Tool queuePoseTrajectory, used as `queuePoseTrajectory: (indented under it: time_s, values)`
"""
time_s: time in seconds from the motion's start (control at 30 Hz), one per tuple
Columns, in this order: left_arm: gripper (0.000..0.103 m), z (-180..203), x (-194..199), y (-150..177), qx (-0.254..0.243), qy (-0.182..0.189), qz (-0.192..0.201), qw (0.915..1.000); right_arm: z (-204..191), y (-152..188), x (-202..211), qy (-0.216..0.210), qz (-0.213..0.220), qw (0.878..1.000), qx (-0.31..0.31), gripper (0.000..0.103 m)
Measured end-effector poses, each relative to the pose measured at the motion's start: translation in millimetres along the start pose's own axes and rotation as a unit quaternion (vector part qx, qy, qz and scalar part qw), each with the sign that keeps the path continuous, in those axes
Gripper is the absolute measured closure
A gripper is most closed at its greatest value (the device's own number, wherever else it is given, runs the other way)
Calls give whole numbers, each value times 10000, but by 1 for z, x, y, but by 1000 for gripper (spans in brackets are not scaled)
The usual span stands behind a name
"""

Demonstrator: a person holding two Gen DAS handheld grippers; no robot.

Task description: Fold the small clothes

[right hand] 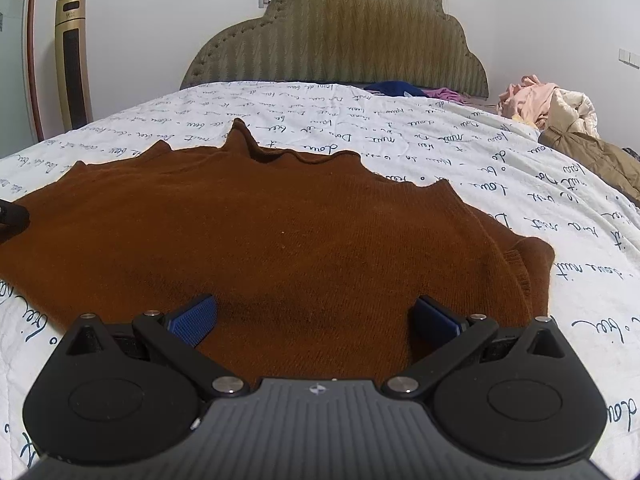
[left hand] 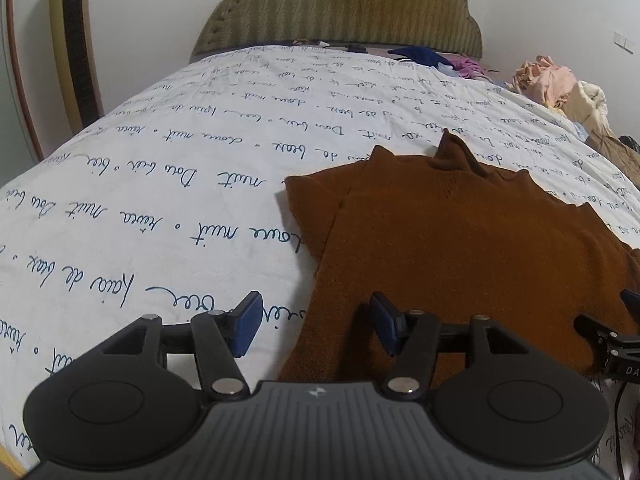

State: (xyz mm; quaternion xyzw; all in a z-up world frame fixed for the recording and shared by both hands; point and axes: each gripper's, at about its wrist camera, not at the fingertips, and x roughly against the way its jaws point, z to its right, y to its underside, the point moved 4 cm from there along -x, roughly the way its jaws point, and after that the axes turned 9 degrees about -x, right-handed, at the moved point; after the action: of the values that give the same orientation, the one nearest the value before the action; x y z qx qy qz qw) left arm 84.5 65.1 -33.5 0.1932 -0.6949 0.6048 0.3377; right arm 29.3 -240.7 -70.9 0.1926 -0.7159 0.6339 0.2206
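Your brown sweater (right hand: 280, 232) lies flat on the white bedspread (left hand: 140, 200) covered in cursive script, mostly unreadable. Left gripper (left hand: 316, 326) and right gripper (right hand: 314, 320) both gape, gripping nothing. Padded headboard (right hand: 336, 40) behind.

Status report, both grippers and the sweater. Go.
Left gripper open, straddling the brown sweater near edge. Right gripper open over it, nothing held. Sweater flat on the bedspread. Clothes pile far corner, not in the way.

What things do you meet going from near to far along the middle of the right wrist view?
Right gripper → brown sweater → white bedspread with writing → padded headboard.
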Motion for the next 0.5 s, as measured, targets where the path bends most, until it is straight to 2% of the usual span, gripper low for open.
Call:
queuePoseTrajectory:
  time_s: [0.2,0.33,0.43,0.47,0.5]
  values:
    - [39,-13,-3,-4,348,133,-62,9993,0,0,0,19,-21,10000,16,0]
    - [38,-32,-4,-19,791,320,-5,9964,-1,-4,2,78,-67,9999,10,0]
    - [33,-42,-11,-35,923,696,37,9933,-11,-17,15,97,206,9997,-2,0]
    - [27,-44,-15,-41,920,765,10,9928,-18,-22,21,50,341,9994,102,0]
    - [27,-46,-19,-45,932,787,-7,9925,-27,-26,28,22,466,9985,268,0]
